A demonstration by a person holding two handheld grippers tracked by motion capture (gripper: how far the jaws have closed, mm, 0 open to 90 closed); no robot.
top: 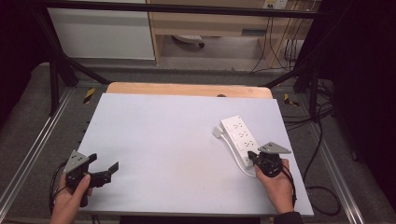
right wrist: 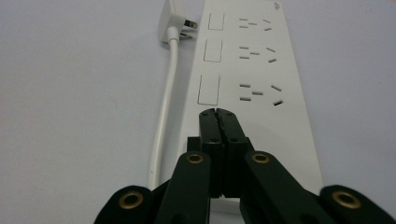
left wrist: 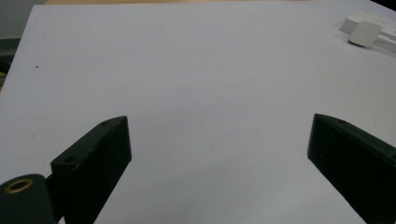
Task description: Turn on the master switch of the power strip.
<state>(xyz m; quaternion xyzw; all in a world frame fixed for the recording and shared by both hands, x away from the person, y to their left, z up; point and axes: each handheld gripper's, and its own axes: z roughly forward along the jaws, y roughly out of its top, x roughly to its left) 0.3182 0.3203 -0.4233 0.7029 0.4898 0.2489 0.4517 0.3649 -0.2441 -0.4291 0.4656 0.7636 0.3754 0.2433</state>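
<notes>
Black jaws pressed together, the right gripper [right wrist: 218,114] hovers over the near end of a white power strip [right wrist: 254,70] at the right of the grey table [top: 173,140], its cord [right wrist: 166,102] and plug [right wrist: 175,21] alongside. The left gripper [top: 100,170], jaws spread wide and empty, waits well apart at the near left corner.

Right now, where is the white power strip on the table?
In the high view, the power strip lies on the right side of the table, just ahead of the right gripper, with its plug beside its far end.
</notes>
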